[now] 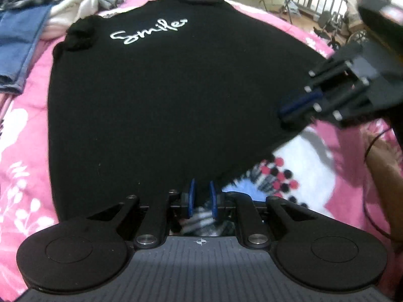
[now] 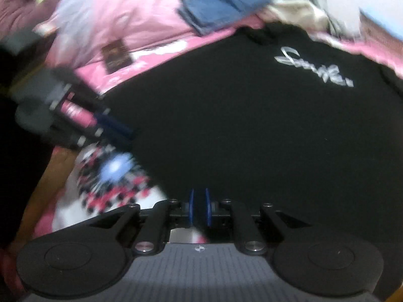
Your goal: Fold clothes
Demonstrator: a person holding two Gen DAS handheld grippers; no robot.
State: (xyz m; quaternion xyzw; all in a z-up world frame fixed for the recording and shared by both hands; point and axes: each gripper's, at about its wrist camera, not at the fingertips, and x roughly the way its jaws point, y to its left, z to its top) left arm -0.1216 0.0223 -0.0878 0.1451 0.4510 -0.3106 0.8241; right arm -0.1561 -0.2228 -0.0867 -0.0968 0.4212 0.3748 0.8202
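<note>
A black shirt [image 1: 151, 100] with white "Smile" lettering [image 1: 148, 31] lies spread flat on a pink bed, collar at the far end. In the left wrist view my left gripper [image 1: 202, 188] sits at the shirt's near hem. Its blue pads stand a narrow gap apart with black cloth pinched between them. My right gripper [image 1: 284, 115] comes in from the right and meets the hem's right corner. In the blurred right wrist view the right gripper [image 2: 199, 196] has dark shirt [image 2: 252, 125] cloth between its close-set pads. There the left gripper [image 2: 123, 130] is at the shirt's left edge.
Folded blue jeans [image 1: 17, 40] and a cream garment [image 1: 73, 5] lie in a clothes heap at the bed's far left. The pink bedspread [image 1: 20, 151] surrounds the shirt, and a dotted patterned blanket [image 1: 289, 171] lies by the near hem. A person's forearm [image 1: 382, 171] is at the right.
</note>
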